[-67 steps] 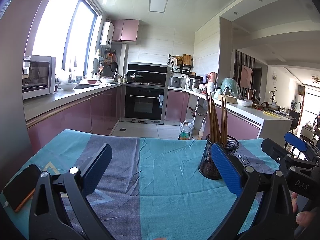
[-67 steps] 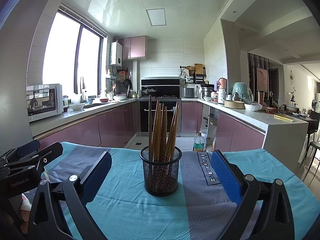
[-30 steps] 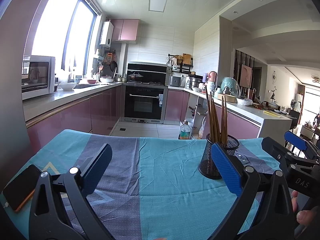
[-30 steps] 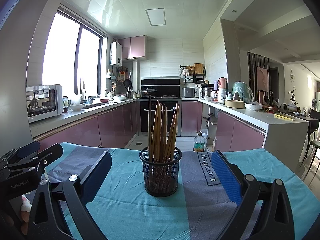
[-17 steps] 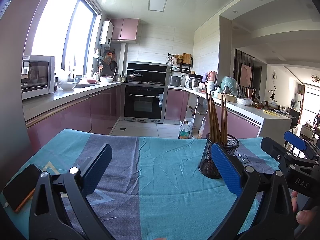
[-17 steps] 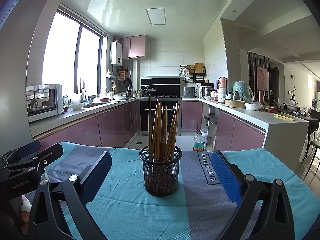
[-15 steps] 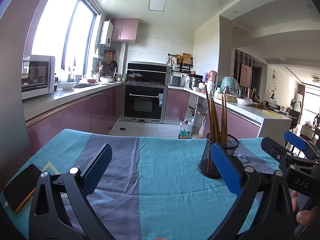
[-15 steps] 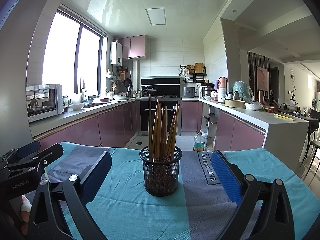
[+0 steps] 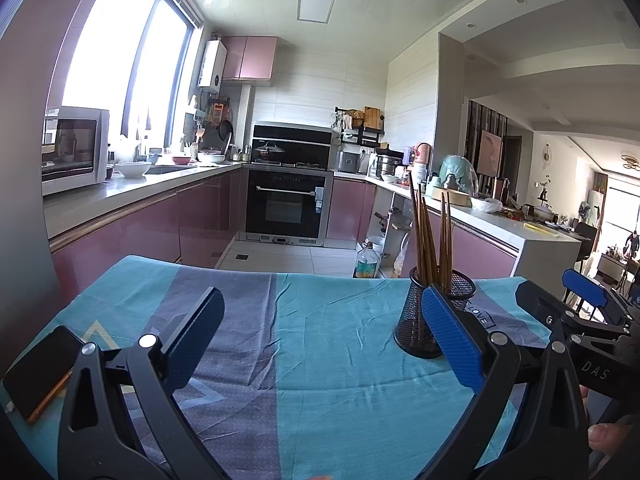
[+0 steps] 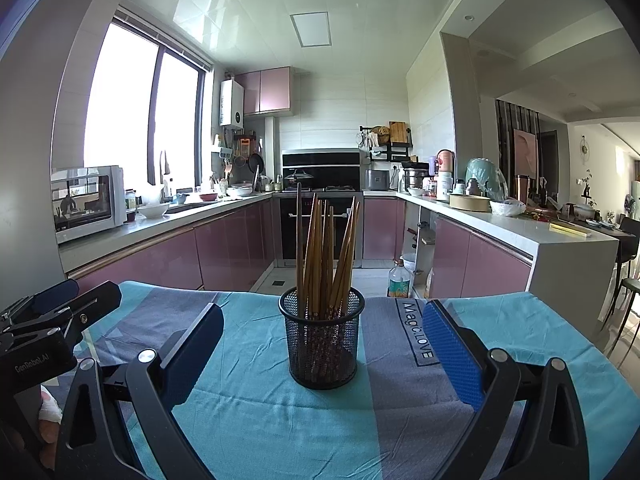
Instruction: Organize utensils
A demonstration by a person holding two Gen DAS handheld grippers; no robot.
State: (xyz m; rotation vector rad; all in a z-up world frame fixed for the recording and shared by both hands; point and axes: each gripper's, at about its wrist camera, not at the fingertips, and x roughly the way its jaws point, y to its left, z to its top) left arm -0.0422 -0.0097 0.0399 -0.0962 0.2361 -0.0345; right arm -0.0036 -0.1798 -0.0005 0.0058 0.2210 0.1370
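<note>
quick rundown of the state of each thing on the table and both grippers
left gripper: open, empty
right gripper: open, empty
mesh holder: upright on the tablecloth
chopsticks: standing in the holder, leaning
phone: lying flat, screen dark

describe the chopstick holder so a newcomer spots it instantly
On the teal-and-grey tablecloth, straight ahead of the right gripper and centred between its open jaws, stands the holder. It is a black wire-mesh cup, upright, packed with brown chopsticks, the only standing item on the cloth.
</note>
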